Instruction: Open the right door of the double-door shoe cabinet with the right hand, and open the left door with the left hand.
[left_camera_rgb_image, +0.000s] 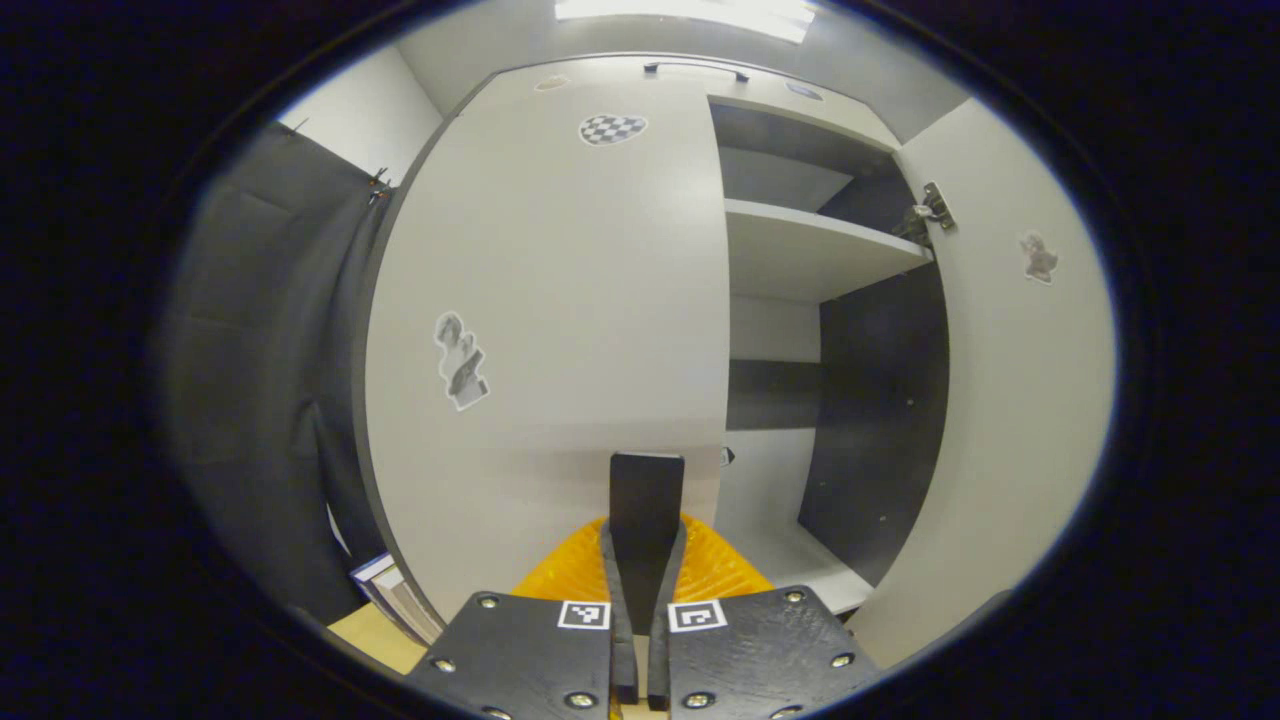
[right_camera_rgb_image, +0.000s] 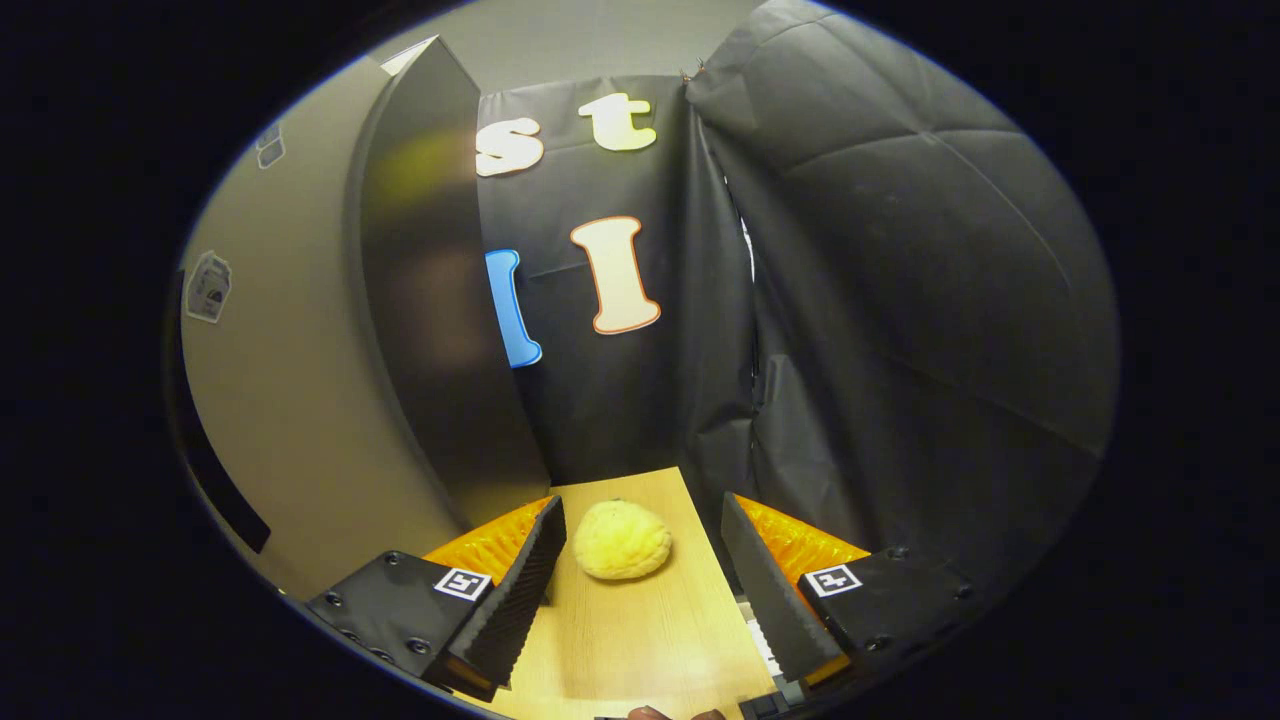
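Directly ahead of the left hand-held gripper (left_camera_rgb_image: 646, 470), in the left gripper view, stood the shoe cabinet's left door (left_camera_rgb_image: 550, 330), a pale panel seemingly closed or nearly so across its half of the cabinet; the fingers were pressed together with no gap between them, their joined tips close to the door's lower right part near its free edge, and whether they touched it could not be told. To the right of that door the cabinet stood open: a pale shelf (left_camera_rgb_image: 810, 250) crossed the dark interior, and the right door (left_camera_rgb_image: 1010, 400) was swung out wide on its hinge (left_camera_rgb_image: 932, 208). A dark handle (left_camera_rgb_image: 695, 68) lay near the cabinet's top. Stickers were pasted on the doors, a checkered one (left_camera_rgb_image: 612, 128) high on the left door, a greyish picture sticker (left_camera_rgb_image: 461, 360) lower down, and a small one (left_camera_rgb_image: 1039, 257) on the right door; none carried readable writing. In the right gripper view, the right hand-held gripper (right_camera_rgb_image: 640, 540) was spread wide open and held nothing, with a yellow spongy lump (right_camera_rgb_image: 622, 540) lying on the wooden bench (right_camera_rgb_image: 650, 640) between its fingers and apart from both. A pale cabinet panel (right_camera_rgb_image: 290, 420) with a dark edge face (right_camera_rgb_image: 430, 300) rose just left of it. Black cloth (right_camera_rgb_image: 900, 300) walled the booth, and a bright ceiling light (left_camera_rgb_image: 690, 12) shone above the cabinet.
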